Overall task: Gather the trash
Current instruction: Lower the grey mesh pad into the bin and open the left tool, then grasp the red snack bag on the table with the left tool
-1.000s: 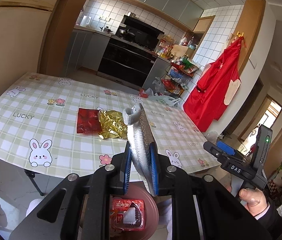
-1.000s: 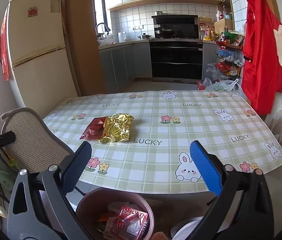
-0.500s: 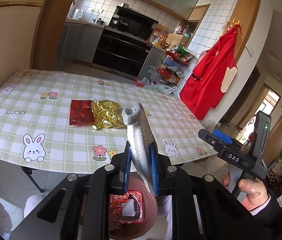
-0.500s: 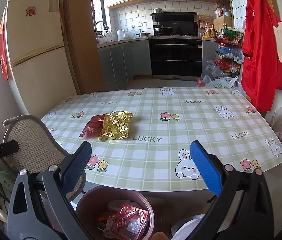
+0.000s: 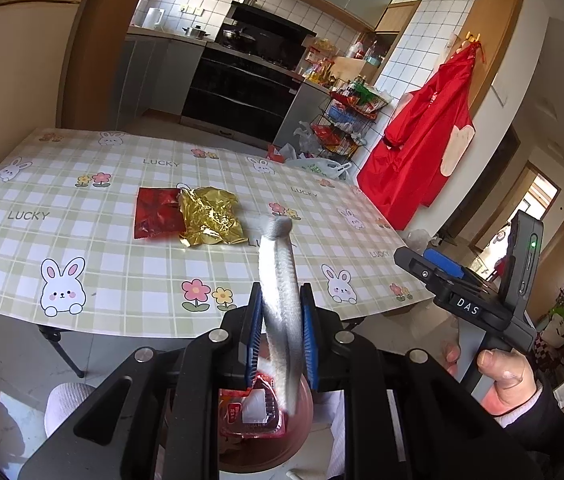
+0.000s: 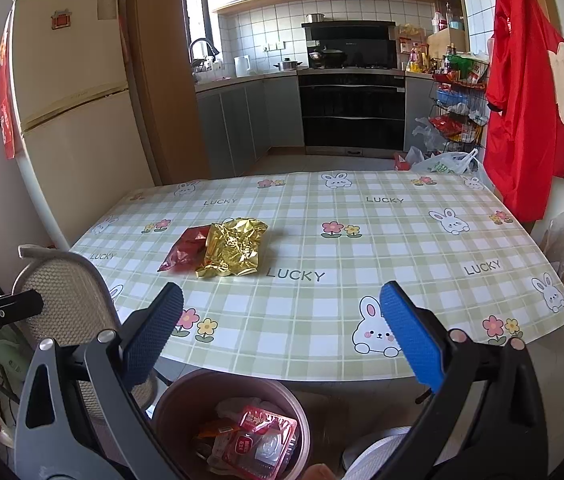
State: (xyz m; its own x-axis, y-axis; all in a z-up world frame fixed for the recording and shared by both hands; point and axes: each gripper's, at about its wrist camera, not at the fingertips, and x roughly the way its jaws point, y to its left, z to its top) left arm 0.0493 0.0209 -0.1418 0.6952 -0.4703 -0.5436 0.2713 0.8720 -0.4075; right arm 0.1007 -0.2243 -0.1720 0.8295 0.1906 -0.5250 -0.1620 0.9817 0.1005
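On the left of the table (image 5: 130,288), a red wrapper (image 5: 158,212) lies flat with a crumpled gold wrapper (image 5: 212,218) overlapping its right edge; both are well back from the near table edge. Because they touch, a pinch aimed at one is likely to drag or lift the other, and thin foil lying flat gives the fingers little to catch, so it could slide on the slick cloth instead of rising.

In the middle, the left gripper (image 5: 280,336) is clamped on a silvery wrapper (image 5: 278,280) that stands up between its blue pads, over the pink bin (image 5: 301,408) below the table edge. Only a narrow band of it is pinched. Most of it sits above the pads, with a short end below, so on release it may tip sideways and drop past the rim rather than into the bin. It could also cling to a pad. The bin already holds a red packet (image 6: 260,440) and other scraps near the top, so a light piece might rest on them and slip out.

To the right, the right gripper (image 6: 280,332) hangs with jaws spread wide and empty, above the bin and short of the table. If it comes in while the left one lets go, the two tools could knock together.
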